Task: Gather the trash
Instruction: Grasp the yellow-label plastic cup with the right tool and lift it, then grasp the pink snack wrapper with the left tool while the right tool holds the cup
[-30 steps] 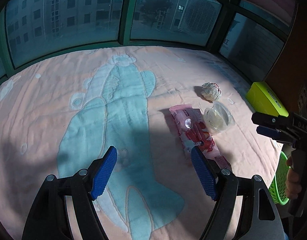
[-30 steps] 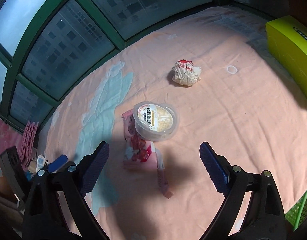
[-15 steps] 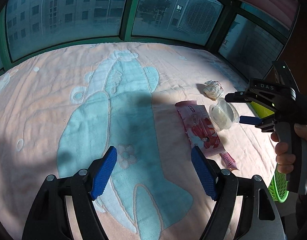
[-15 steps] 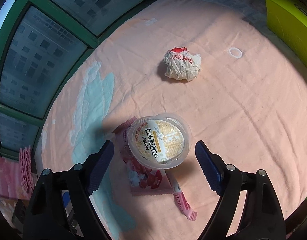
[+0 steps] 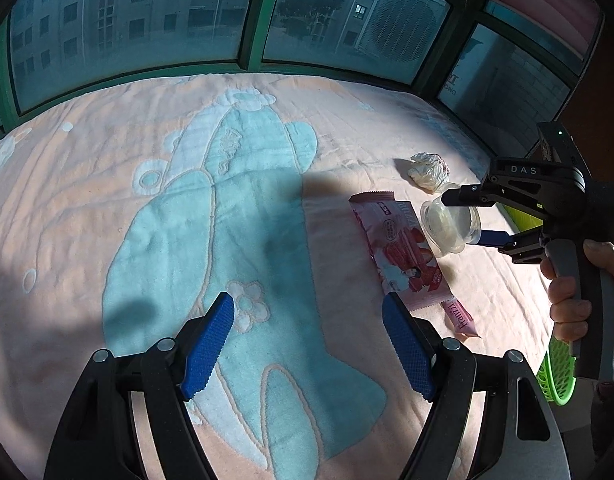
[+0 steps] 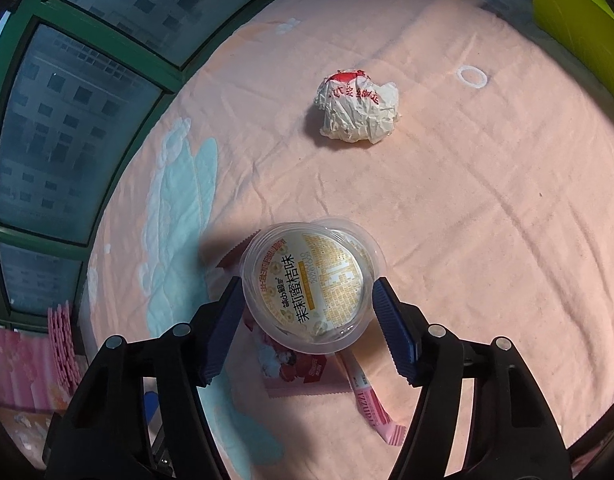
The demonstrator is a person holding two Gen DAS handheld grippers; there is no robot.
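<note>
A clear plastic cup with a printed yellow lid stands between the pads of my right gripper, whose jaws are closing; both pads touch its rim. In the left wrist view the same cup sits tilted in the right gripper, held by a hand. Under and beside it lies a pink snack wrapper. A crumpled white paper ball rests farther off on the blanket. My left gripper hovers open over the blanket, nothing between its blue pads.
The pink blanket with a pale blue figure covers a bed beside green-framed windows. A green mesh basket hangs past the bed's right edge. A yellow-green box lies at the far right.
The right gripper came down over the cup and its jaws narrowed until the pads met the rim. The left gripper stayed open and barely moved.
</note>
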